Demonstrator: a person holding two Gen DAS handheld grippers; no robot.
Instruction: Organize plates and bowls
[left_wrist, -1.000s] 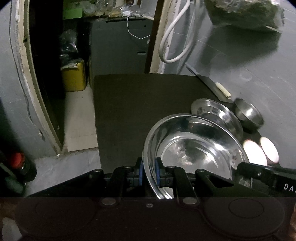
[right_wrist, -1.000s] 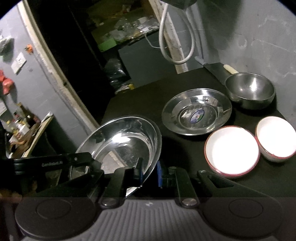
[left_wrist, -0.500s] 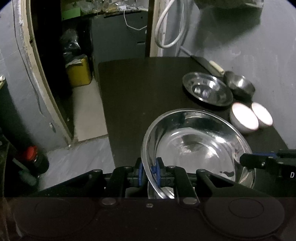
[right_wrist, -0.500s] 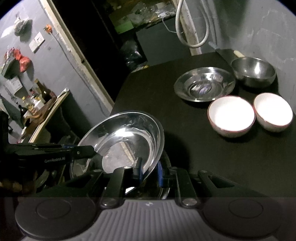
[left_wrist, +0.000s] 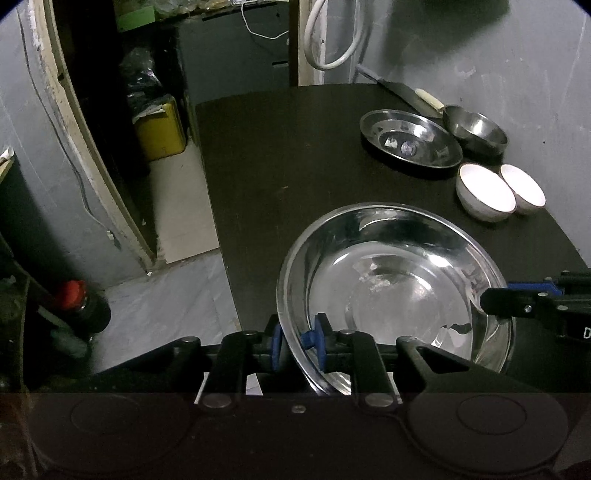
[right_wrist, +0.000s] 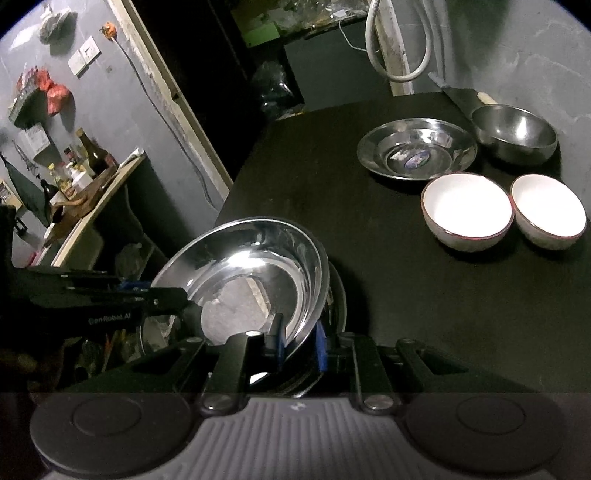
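I am holding the large steel plate (left_wrist: 395, 284) over the worktop's (left_wrist: 280, 166) near edge, left tongs (left_wrist: 299, 343) and right tongs (right_wrist: 297, 341) each pinching its rim. The smaller steel plate (right_wrist: 417, 153), steel bowl (right_wrist: 515, 133) and two white bowls (right_wrist: 467, 210) are waiting unstacked, so most sorting remains.

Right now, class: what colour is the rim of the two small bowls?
Dark red, on white bowls; clearest in the right wrist view.
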